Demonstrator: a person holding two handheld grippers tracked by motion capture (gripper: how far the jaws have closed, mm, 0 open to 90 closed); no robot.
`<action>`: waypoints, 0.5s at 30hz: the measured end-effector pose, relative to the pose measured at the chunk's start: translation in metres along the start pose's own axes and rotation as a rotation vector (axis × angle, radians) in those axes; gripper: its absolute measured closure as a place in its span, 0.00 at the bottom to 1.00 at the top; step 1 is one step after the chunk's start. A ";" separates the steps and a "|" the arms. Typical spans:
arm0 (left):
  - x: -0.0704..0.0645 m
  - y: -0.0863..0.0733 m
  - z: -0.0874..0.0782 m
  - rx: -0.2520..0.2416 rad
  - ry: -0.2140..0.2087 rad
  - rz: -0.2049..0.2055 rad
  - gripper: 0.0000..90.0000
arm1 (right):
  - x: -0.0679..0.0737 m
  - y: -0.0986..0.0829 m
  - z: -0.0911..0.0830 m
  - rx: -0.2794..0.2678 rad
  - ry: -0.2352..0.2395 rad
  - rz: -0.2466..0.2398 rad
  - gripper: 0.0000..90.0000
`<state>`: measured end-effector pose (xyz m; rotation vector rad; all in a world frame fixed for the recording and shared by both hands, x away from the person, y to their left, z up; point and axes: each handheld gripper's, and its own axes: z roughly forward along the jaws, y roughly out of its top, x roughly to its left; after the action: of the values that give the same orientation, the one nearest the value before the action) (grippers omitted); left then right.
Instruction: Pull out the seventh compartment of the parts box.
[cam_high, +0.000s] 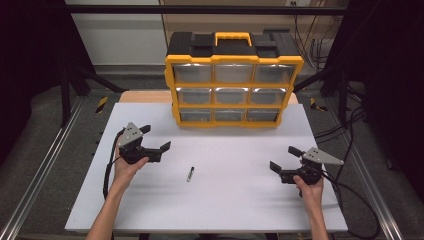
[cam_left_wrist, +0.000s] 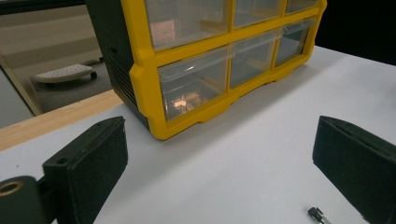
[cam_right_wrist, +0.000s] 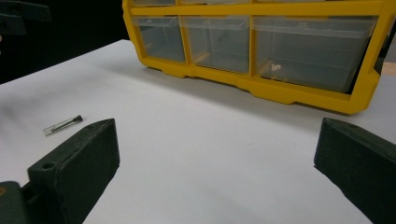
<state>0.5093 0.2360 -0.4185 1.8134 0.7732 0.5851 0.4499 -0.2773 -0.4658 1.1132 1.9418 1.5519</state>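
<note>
- Work piece: small slender pen-like rod with a black cap end and a clear or silvery barrel (cam_high: 190, 173), lying flat on the white table (cam_high: 225, 200), roughly midway between the two hands and well in front of the yellow-framed plastic organiser with nine clear drawers and a black top (cam_high: 233, 80).
- In the right gripper view the rod (cam_right_wrist: 63, 125) lies off to the left, dark end pointing toward the organiser (cam_right_wrist: 261, 46). In the left gripper view one end of it (cam_left_wrist: 319, 215) shows at the bottom edge.
- Left tongs (cam_high: 153, 138): jaws wide apart, nothing between them, held above the table to the left of the rod and apart from it.
- Right tongs (cam_high: 284, 159): jaws wide apart, empty, well to the right of the rod.
- Handling estimate: very light; likely stiff and smooth, so prone to roll or skid on the bare table top if nudged from one side. The thin barrel may be brittle if it is glass or hard plastic; material cannot be told at this size.
- Grip suggestion: come down from above with the pads across the barrel near its middle, squarely on both sides, and close gently. The low profile means the pad tips must nearly touch the table.
- Risk: gripping near either end could pivot it out of the pads.
- All drawers appear closed; two bottom drawers hold small items, not identifiable.
</note>
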 end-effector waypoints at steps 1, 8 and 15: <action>0.000 0.000 0.000 0.000 0.000 0.000 0.04 | 0.000 0.000 0.000 0.000 0.000 0.000 0.01; -0.001 0.007 0.007 0.021 0.005 0.029 0.04 | 0.000 0.000 0.000 -0.001 -0.002 0.002 0.01; -0.002 0.013 0.017 0.047 0.013 0.059 0.04 | 0.000 0.000 0.000 -0.002 -0.001 0.002 0.01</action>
<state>0.5225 0.2203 -0.4118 1.8820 0.7500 0.6220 0.4497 -0.2775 -0.4652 1.1154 1.9381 1.5536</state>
